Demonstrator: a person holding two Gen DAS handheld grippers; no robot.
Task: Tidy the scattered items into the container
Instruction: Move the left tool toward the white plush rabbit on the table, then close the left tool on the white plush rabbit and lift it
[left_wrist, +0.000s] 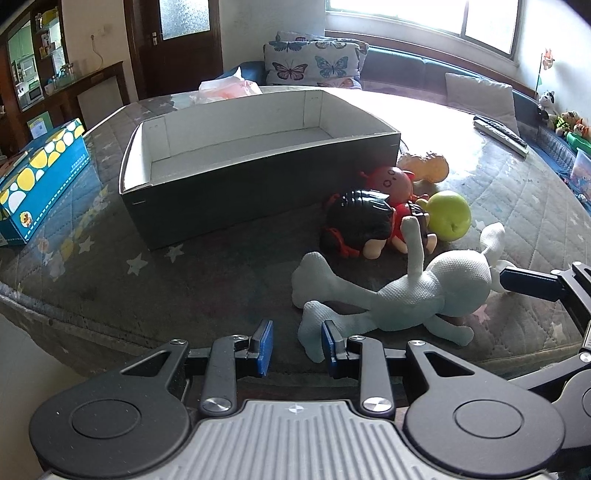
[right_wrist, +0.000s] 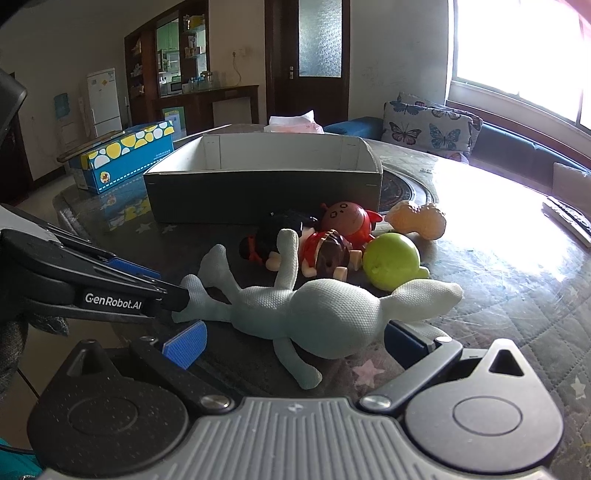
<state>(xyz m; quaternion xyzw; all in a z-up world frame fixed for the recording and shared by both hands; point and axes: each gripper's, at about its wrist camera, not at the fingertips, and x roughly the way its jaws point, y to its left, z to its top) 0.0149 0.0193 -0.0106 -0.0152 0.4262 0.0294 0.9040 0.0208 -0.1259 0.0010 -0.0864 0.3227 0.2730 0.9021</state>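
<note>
A pale plush rabbit (left_wrist: 424, 291) lies on the table in front of a dark open box with a white inside (left_wrist: 236, 147). Behind it lie a black-haired doll (left_wrist: 362, 218), a red round toy (left_wrist: 391, 181), a green apple (left_wrist: 448, 214) and an orange toy (left_wrist: 424, 166). My left gripper (left_wrist: 297, 347) is open, its right pad against the rabbit's leg. My right gripper (right_wrist: 295, 343) is open wide around the rabbit's head (right_wrist: 332, 317). The box (right_wrist: 258, 177), doll (right_wrist: 280, 232), apple (right_wrist: 391, 258) and orange toy (right_wrist: 417, 218) also show in the right wrist view.
A blue box with yellow dots (left_wrist: 40, 173) stands at the left of the table (left_wrist: 110, 266). A plastic bag (left_wrist: 229, 88) lies behind the open box. A remote (left_wrist: 498, 134) lies at the far right. A sofa with butterfly cushions (left_wrist: 314, 62) is beyond.
</note>
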